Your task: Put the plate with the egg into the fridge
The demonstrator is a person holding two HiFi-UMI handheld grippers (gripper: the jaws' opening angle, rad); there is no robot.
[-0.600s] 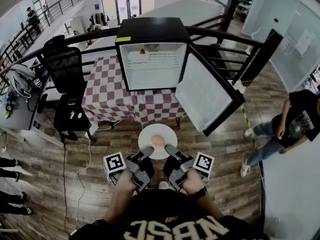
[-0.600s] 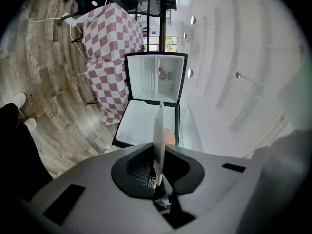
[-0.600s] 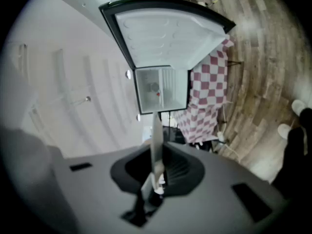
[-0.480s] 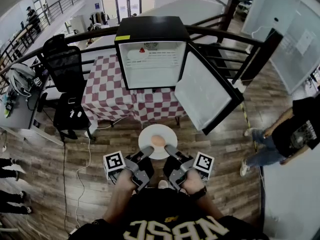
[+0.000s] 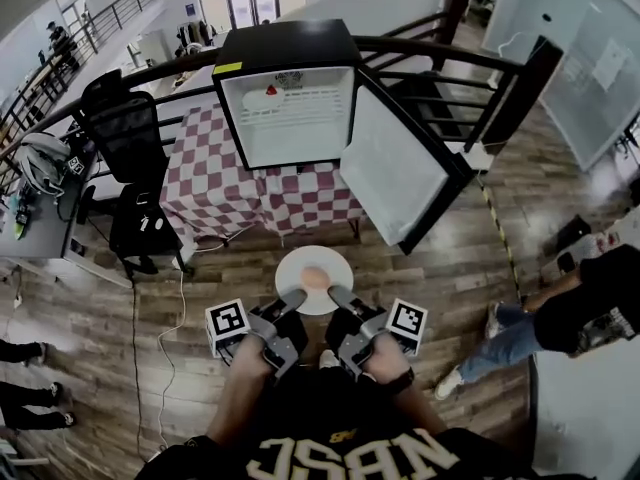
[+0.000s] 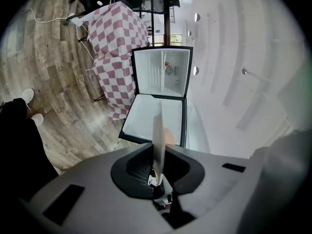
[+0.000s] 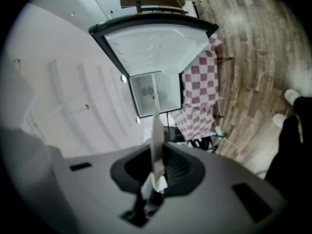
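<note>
Plate (image 5: 296,266), white and round, hangs level above the wood floor (image 5: 420,298) in front of the person, carried by 2 grippers. The left gripper (image 5: 294,298) is clamped on the rim at 7 o'clock and the right gripper (image 5: 336,293) on the rim at 5 o'clock. Each gripper view shows the thin rim edge-on, pinched between jaws that are almost together. 1 tan egg (image 5: 314,277) sits at the plate's centre. At 12 o'clock from the plate, well apart from it, the black fridge (image 5: 290,48) stands on a table draped in a red-and-white checked cloth (image 5: 215,193). Its door (image 5: 395,168) stands open toward 2 o'clock, baring a white interior. A black office chair (image 5: 125,128) is at 10 o'clock and a bystander (image 5: 560,318) at 3 o'clock.
</note>
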